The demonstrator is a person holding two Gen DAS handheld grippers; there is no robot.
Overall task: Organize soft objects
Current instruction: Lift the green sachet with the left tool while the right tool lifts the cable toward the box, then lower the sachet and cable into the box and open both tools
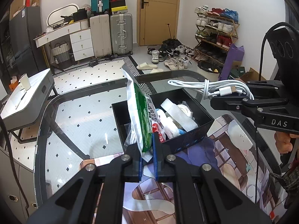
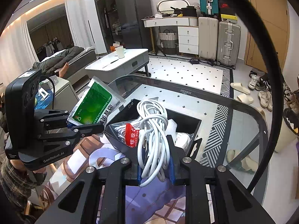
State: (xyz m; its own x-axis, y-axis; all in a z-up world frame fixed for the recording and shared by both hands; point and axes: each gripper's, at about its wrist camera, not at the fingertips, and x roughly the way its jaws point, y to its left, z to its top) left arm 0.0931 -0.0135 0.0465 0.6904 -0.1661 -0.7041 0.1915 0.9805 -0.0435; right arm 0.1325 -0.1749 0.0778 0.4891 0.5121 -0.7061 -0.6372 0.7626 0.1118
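Your left gripper (image 1: 147,160) is clamped on the lower edge of a green-and-white sachet (image 1: 139,112), which stands nearly upright between the blue pads, just above the near left corner of the black box (image 1: 188,138). Your right gripper (image 2: 155,169) is closed on a coiled white charging cable (image 2: 152,130); the bundle is pinched between its pads and its loops rise over the box. From the left wrist view the cable's USB plug (image 1: 227,91) sticks out towards the left, above the far right rim of the box. The box sits on the glass table (image 1: 78,115), its near edge against a printed mat (image 1: 224,160). Inside it lie white foam pieces (image 1: 177,115), a red-labelled packet (image 2: 131,136) and more white soft items. Both grippers hang close to each other over the box, the sachet to the left of the cable.
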